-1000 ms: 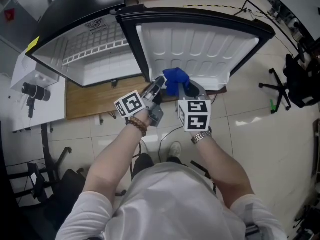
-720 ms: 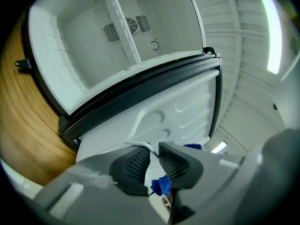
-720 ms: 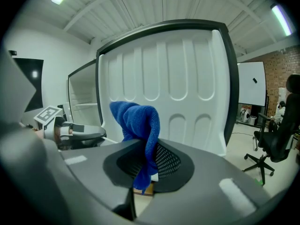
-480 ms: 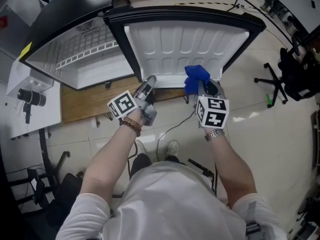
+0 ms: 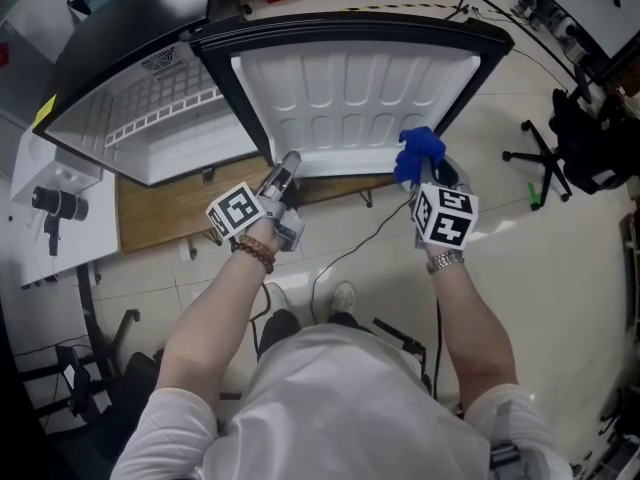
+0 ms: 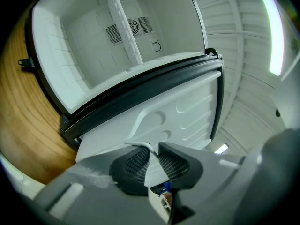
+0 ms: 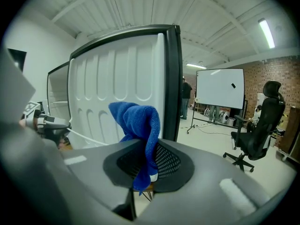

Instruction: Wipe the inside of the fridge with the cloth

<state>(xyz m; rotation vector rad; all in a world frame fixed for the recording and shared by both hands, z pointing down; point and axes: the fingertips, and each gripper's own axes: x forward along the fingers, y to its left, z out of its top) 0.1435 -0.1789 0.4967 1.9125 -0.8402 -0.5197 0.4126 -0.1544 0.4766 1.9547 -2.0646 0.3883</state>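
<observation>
The small fridge point(image 5: 150, 118) stands open, its white door liner point(image 5: 350, 98) swung out toward me. In my right gripper point(image 5: 428, 171), shut on it, is the blue cloth point(image 5: 418, 151), just before the door's lower right corner. The right gripper view shows the cloth point(image 7: 136, 121) pinched between the pads of that gripper point(image 7: 147, 161) and sticking up beside the door point(image 7: 117, 88). My left gripper point(image 5: 287, 165) hovers at the door's lower left, near the hinge. Its jaws point(image 6: 152, 156) stand slightly apart with nothing between them, pointing at the door point(image 6: 178, 111) and the empty fridge interior point(image 6: 93, 46).
The fridge rests on a wooden platform point(image 5: 160, 208). A white table with a black camera point(image 5: 55, 203) is at the left. A cable point(image 5: 340, 258) trails on the tiled floor. An office chair point(image 5: 570, 138) stands right. A whiteboard point(image 7: 219, 90) is beyond the door.
My right gripper has carried the blue cloth to the right, away from the left gripper. The left gripper has shifted a little left. The two now sit far apart.
</observation>
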